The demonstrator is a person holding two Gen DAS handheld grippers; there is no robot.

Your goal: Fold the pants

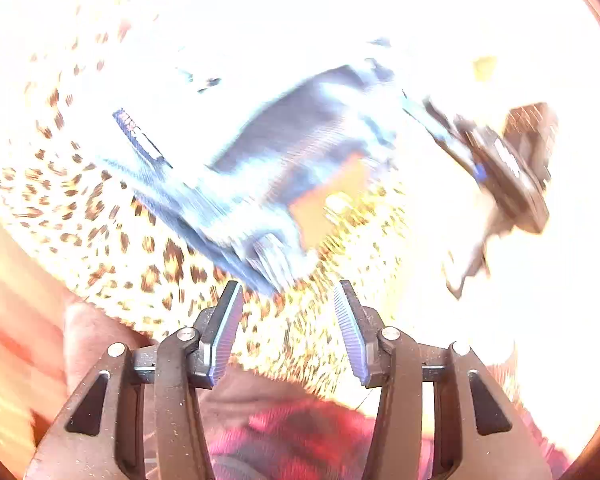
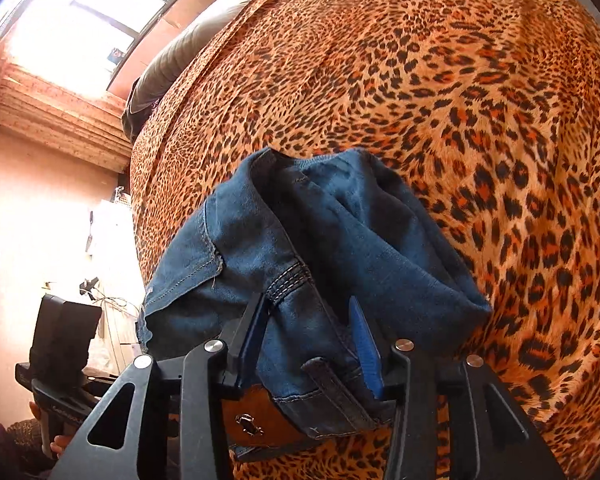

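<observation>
One pair of dark blue denim pants [image 2: 300, 248] is counted, bunched in a single heap on one leopard-print bedspread [image 2: 460, 100] in orange, tan and black. One brown leather waistband patch [image 2: 260, 416] with one small metal fitting is seen on the pants, and one belt loop [image 2: 332, 388] beside it. Two black tongs are counted: the right tongs [image 2: 312, 344], with two fingers and one blue ribbed pad [image 2: 366, 352] visible, and the left tongs [image 1: 288, 332], with two fingers and two grey-blue ribbed pads [image 1: 226, 332]. One bright window [image 2: 88, 20] is seen, and one dark headboard cushion [image 2: 172, 64].
</observation>
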